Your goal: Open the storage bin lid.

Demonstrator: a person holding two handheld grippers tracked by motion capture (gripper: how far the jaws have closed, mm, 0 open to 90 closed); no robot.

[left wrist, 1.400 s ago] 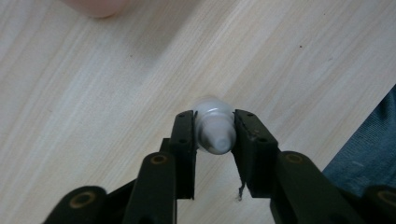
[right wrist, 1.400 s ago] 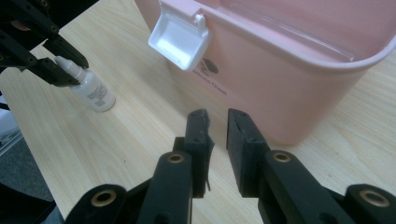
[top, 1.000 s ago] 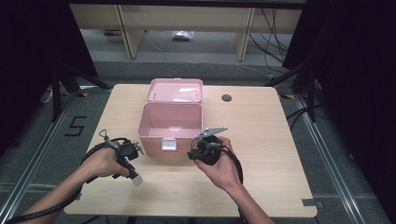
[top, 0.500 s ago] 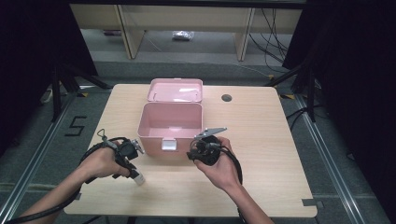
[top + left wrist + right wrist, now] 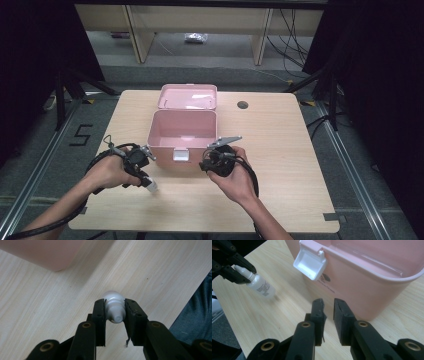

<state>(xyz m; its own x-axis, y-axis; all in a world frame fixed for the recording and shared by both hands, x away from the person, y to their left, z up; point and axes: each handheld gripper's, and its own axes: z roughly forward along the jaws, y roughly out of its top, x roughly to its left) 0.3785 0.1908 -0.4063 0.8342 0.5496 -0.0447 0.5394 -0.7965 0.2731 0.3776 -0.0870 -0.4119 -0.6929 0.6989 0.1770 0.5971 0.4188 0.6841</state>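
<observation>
The left tool (image 5: 114,310) is clamped on the neck of a small white plastic dropper bottle (image 5: 114,307), held just above the pale wooden tabletop (image 5: 280,150) at about seven o'clock from the open pink plastic box (image 5: 183,132). The bottle looks light, stiff and smooth, so it could slip or swivel; the ridged neck below the cap seems the surest hold. The right tool (image 5: 328,307), at the box's five o'clock, stands narrowly parted and empty.

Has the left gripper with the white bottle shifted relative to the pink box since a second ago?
No. In the high view the left gripper and its white bottle sit at the same spot beside the pink box, near its front left corner.
</observation>
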